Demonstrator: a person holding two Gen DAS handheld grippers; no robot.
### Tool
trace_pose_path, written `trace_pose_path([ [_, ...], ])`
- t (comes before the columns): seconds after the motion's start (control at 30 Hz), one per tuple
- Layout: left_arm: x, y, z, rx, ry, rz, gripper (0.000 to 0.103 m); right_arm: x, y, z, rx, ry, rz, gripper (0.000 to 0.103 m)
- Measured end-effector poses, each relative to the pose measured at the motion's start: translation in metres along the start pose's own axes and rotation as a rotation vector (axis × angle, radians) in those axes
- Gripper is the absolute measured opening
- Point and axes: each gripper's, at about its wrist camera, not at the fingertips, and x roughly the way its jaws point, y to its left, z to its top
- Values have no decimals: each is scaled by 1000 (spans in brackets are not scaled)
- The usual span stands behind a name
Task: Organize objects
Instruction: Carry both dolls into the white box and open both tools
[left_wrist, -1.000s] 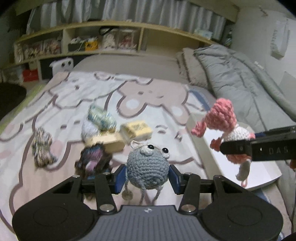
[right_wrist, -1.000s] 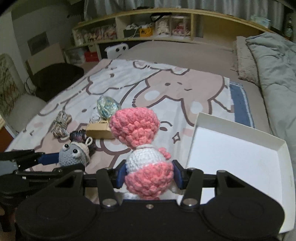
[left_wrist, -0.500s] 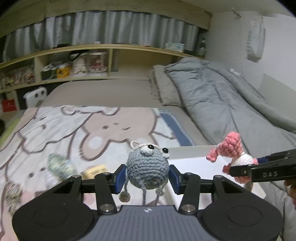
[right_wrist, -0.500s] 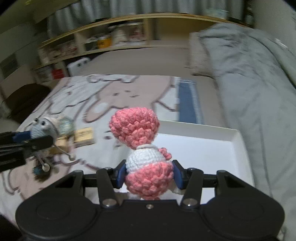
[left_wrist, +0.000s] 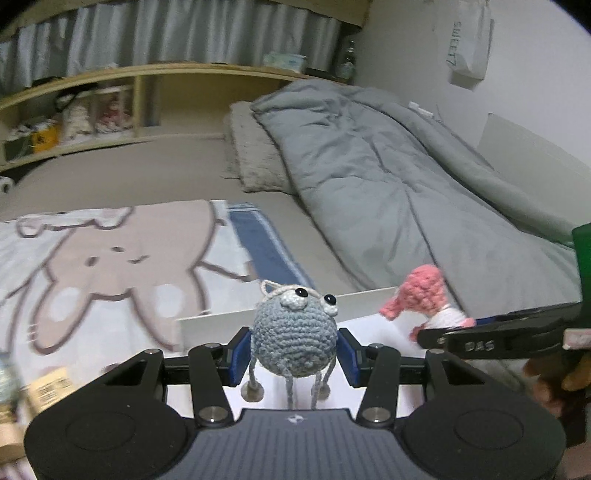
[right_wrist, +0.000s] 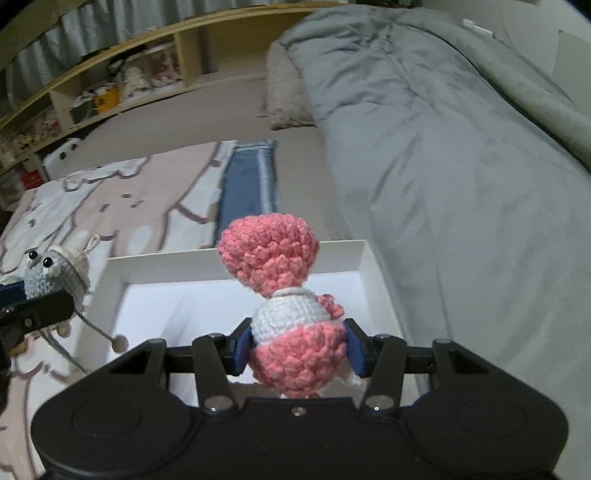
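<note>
My left gripper (left_wrist: 294, 350) is shut on a round grey-blue crochet toy (left_wrist: 293, 338) with black bead eyes and dangling string legs. My right gripper (right_wrist: 298, 347) is shut on a pink and white crochet doll (right_wrist: 291, 314) with a bobbly pink head. Both hang over a shallow white box (right_wrist: 114, 291) that lies on the bed. In the left wrist view the pink doll (left_wrist: 424, 295) and the right gripper show at the right, over the box wall (left_wrist: 221, 325). In the right wrist view the grey toy (right_wrist: 55, 277) shows at the left edge.
A cartoon-print blanket (left_wrist: 92, 258) covers the bed to the left. A tan carton (left_wrist: 48, 384) lies on it at the far left. A grey duvet (left_wrist: 388, 184) and a pillow (left_wrist: 251, 158) fill the right side. Wooden shelves (left_wrist: 110, 107) run along the back wall.
Both grippers have swung to the right with their toys, away from the yarn and cartons on the blanket, and now sit over the white box.
</note>
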Motion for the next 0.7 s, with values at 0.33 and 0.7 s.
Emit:
trace_pose_path([
  [0.33, 79, -18, 1, -1, 40, -84, 50, 66, -26, 6, 87, 49, -10, 53],
  [0.7, 128, -31, -11, -19, 121, -123, 50, 61, -42, -2, 119, 34, -10, 67],
])
